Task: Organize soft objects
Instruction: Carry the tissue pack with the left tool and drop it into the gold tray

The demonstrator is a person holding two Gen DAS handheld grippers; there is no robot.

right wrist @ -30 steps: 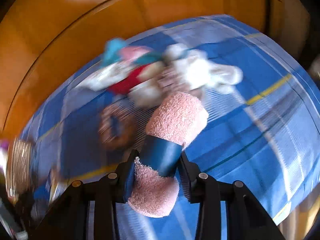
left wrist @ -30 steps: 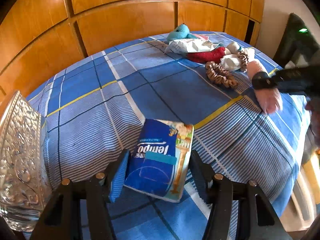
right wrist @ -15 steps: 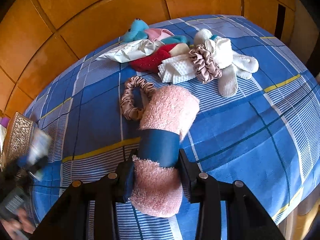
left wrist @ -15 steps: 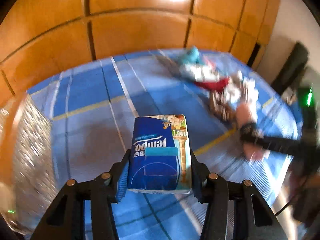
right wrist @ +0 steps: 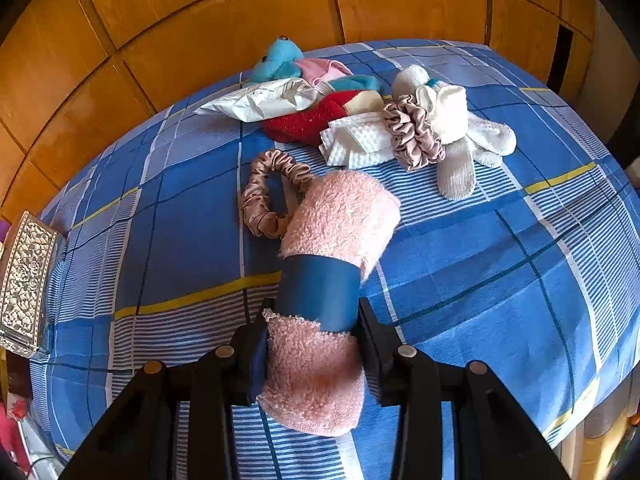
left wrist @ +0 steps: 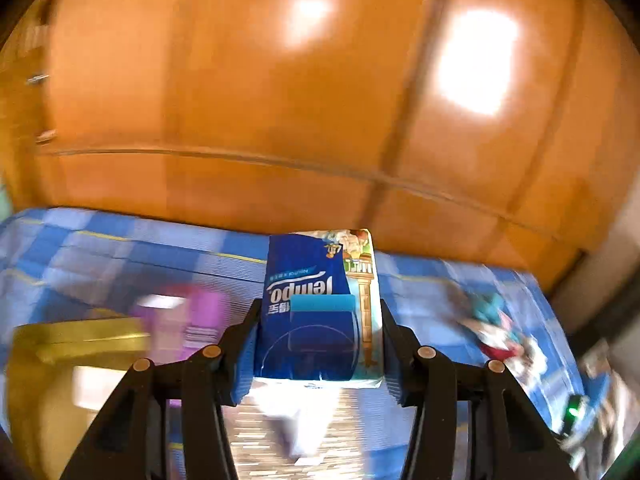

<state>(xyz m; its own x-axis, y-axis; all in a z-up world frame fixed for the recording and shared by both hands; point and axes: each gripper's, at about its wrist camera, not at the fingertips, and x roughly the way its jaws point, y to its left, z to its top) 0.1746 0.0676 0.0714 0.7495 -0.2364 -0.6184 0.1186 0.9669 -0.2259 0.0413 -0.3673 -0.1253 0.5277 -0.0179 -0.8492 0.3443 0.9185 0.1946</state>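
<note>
My left gripper [left wrist: 318, 344] is shut on a blue Tempo tissue pack [left wrist: 320, 308] and holds it up above the bed; that view is blurred. My right gripper [right wrist: 314, 344] is shut on a rolled pink towel with a blue band [right wrist: 328, 280], held over the blue checked bedspread [right wrist: 500, 272]. Beyond it lie a tan scrunchie [right wrist: 272, 196], a mauve scrunchie [right wrist: 412, 136], white socks [right wrist: 460, 140], a white cloth [right wrist: 360, 144], a red plush [right wrist: 308, 120], a white packet [right wrist: 264, 100] and a blue plush toy [right wrist: 280, 60].
A silver embossed box [right wrist: 24, 280] stands at the bed's left edge. In the left wrist view a gold blurred container [left wrist: 68, 380] and something purple [left wrist: 192, 320] sit at the left. Wooden wall panels [right wrist: 240, 20] rise behind the bed.
My left gripper has lifted the tissue pack and swung left toward the box end of the bed. My right gripper still holds the pink towel in nearly the same place.
</note>
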